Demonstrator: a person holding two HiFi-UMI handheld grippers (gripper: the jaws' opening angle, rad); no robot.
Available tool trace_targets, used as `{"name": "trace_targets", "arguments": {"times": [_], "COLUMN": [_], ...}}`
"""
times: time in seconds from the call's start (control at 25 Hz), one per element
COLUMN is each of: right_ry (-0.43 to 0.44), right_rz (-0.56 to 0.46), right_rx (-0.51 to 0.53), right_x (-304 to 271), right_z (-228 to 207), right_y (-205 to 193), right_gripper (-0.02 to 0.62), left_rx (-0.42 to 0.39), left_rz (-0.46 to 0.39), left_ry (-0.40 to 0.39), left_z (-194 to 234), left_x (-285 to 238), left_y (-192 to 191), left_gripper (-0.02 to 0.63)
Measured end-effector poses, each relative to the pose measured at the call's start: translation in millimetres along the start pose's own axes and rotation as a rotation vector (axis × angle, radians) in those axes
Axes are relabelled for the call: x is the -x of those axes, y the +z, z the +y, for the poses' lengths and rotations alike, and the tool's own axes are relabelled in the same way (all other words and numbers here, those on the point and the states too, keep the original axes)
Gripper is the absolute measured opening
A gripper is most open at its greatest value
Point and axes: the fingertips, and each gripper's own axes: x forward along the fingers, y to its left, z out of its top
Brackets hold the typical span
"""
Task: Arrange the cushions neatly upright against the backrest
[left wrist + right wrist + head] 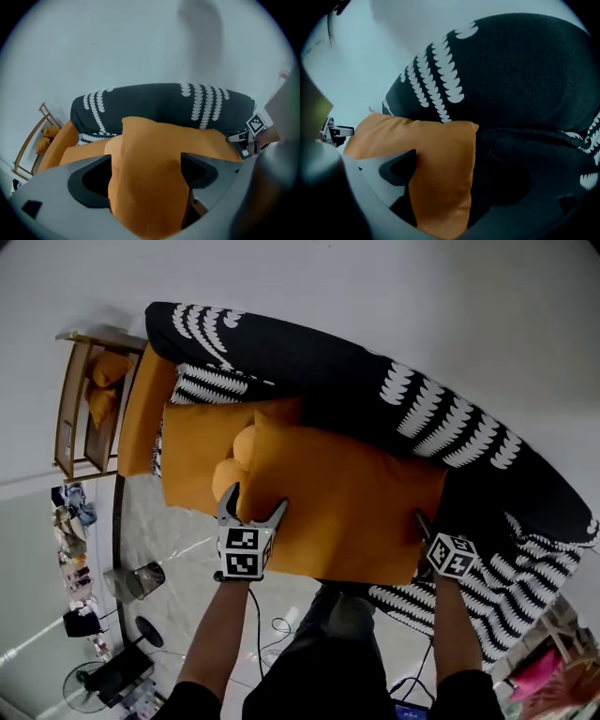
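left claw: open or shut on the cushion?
Shut on the cushion. In the left gripper view its orange fabric fills the gap between both jaws of the left claw, pinched from each side.

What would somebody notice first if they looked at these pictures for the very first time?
The big orange cushion in the middle grabs the eye, pinched on one side by the left gripper and on the other by the right gripper. Behind it curves a black sofa with white leafy patterns. A second orange cushion lies on the seat at the person's left.
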Motion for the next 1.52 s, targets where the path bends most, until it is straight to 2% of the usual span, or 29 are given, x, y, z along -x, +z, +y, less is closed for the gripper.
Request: {"name": "trace_targets", "arguments": {"times": [0.08, 0.24, 0.36, 0.44, 0.48, 0.52, 0.6, 0.72, 0.84, 0.96, 1.16, 1.52], "right_ry": [0.009, 0.034, 0.072, 0.119, 0.148, 0.173, 0.183, 0.174, 0.17, 0.146, 0.08, -0.06], "right_rz": [0.028, 0.062, 0.086, 0.096, 0.095, 0.088, 0.073, 0.051, 0.01, -0.034, -0.111, -0.274], "right_rx": [0.007, 0.008, -0.071, -0.155, -0.189, -0.201, -0.165, -0.136, -0.127, -0.137, -0.167, -0.206], "right_x": [-12.4, -26.7, -30.3, -34.3, -35.5, -35.2, -30.8, -15.4, 10.3, 44.9, 115.3, 228.8], "right_z": [-2.0, -0.1, -0.3, 2.6, 6.9, 13.7, 27.2, 40.2, 46.9, 43.8, 27.1, -23.1], "right_y": [-3.2, -8.4, -17.7, -24.8, -26.6, -26.5, -25.3, -27.0, -31.1, -37.9, -48.4, -44.2], "right_gripper": [0.48, 0.488, 0.491, 0.489, 0.471, 0.395, 0.317, 0.236, 0.201, 0.19, 0.183, 0.186], "left_rx": [0.011, 0.046, 0.055, 0.114, 0.147, 0.164, 0.162, 0.15, 0.136, 0.122, 0.078, -0.013], "left_rz": [0.028, 0.046, 0.067, 0.09, 0.105, 0.121, 0.138, 0.121, 0.08, 0.031, -0.018, -0.151], "left_ry": [0.017, 0.029, 0.0, -0.052, -0.082, -0.109, -0.14, -0.155, -0.145, -0.164, -0.248, -0.389], "left_z": [4.7, 8.3, 4.8, 1.1, -2.3, -6.3, -13.3, -22.8, -34.4, -51.4, -91.9, -172.8], "left_x": [-8.5, -17.6, -21.5, -27.0, -29.5, -30.6, -27.5, -12.9, 8.7, 32.9, 67.6, 98.0], "left_y": [-10.4, -15.0, -19.3, -26.7, -31.0, -34.7, -37.0, -35.1, -34.1, -31.4, -23.7, 19.9], "left_gripper": [0.47, 0.489, 0.489, 0.486, 0.466, 0.417, 0.337, 0.224, 0.173, 0.158, 0.152, 0.156]}}
